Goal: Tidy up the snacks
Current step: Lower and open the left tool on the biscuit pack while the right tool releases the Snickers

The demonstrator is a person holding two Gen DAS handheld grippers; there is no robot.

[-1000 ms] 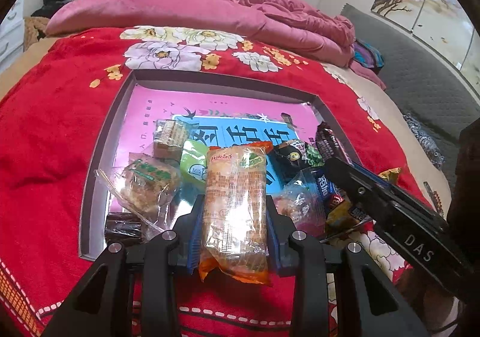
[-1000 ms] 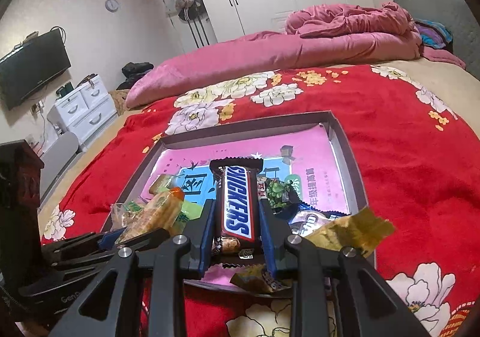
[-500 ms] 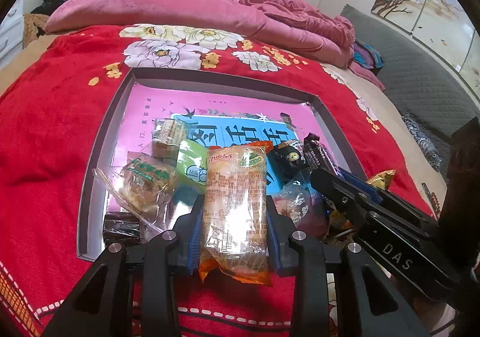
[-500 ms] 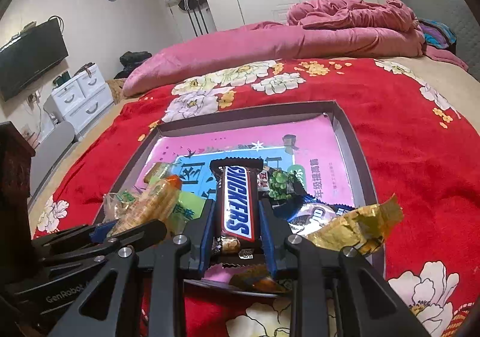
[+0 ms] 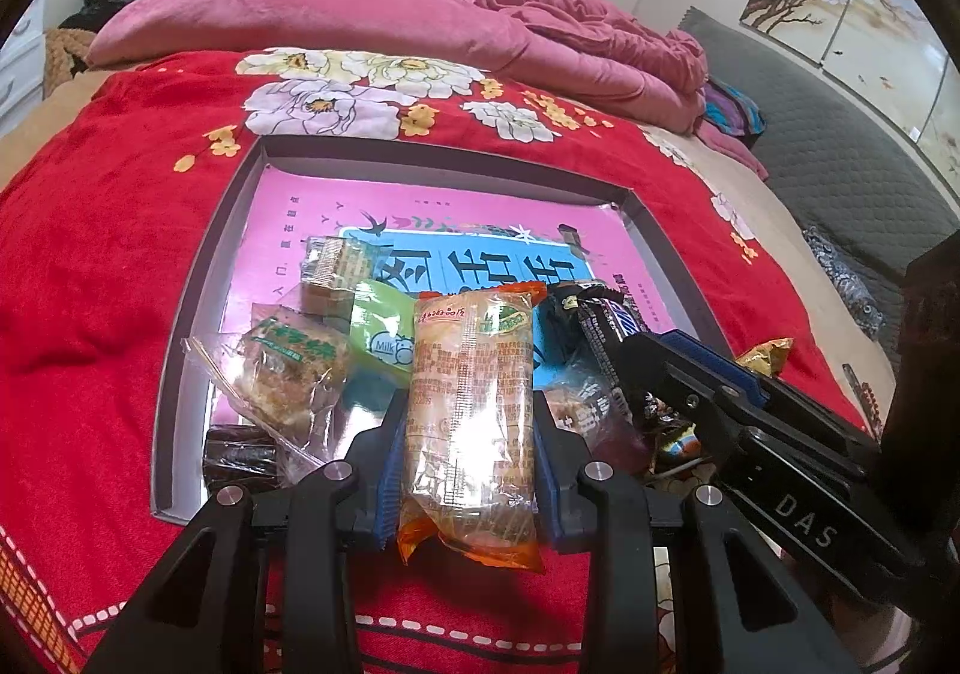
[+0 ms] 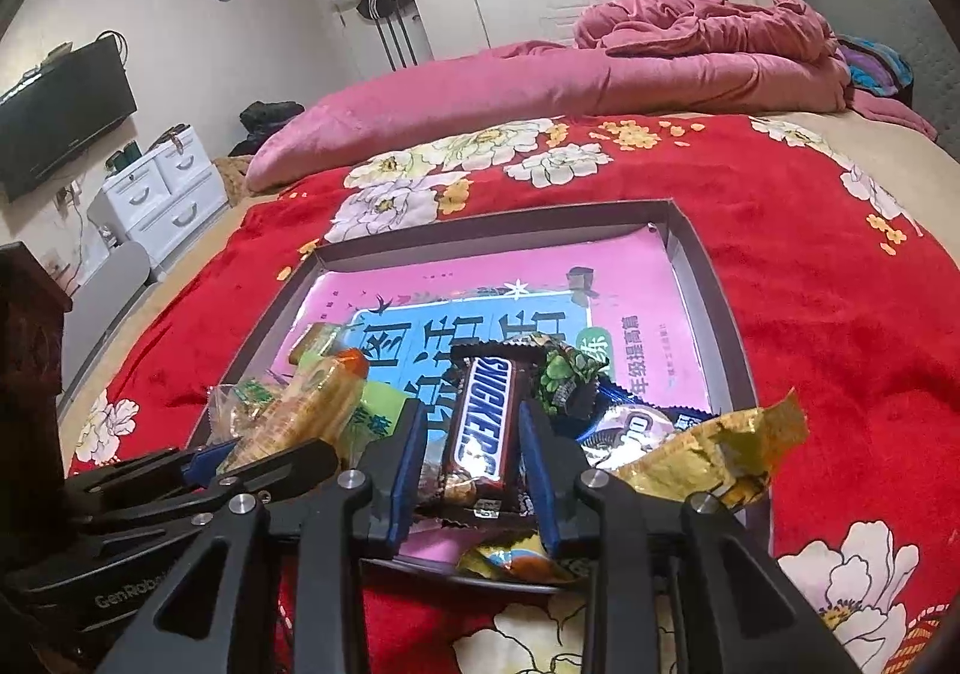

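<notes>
Left wrist view: left gripper [image 5: 465, 434] is clamped on an orange-ended cracker pack [image 5: 471, 416], blue pads pressed against both long sides. Pack hangs over the near rim of the tray [image 5: 192, 314], its far end reaching over the pile inside. Tray sits on a red floral blanket [image 5: 78, 266]. Inside the tray, left of the pack: green milk candy [image 5: 381, 341], a clear-wrapped pastry [image 5: 288, 374], a dark brown wrapped sweet [image 5: 240, 455] in the near left corner. Right gripper [image 5: 636, 350] comes in from the right over the tray's near right part, with a Snickers bar [image 5: 606, 326] at its tips.

Right wrist view: right gripper [image 6: 474, 434] has its jaws just eased apart; Snickers bar [image 6: 483, 422] sits between the pads, narrow gaps on both sides, lying on the wrappers in the tray's near part. Grip reads as released. Gold wrapper [image 6: 708, 452] lies across the tray's [image 6: 720, 302] near right rim, a green-and-black candy [image 6: 564, 380] just beyond the bar. Left gripper [image 6: 240, 452] shows at left with the cracker pack [image 6: 312, 404] clenched, over the tray's near left corner.
</notes>
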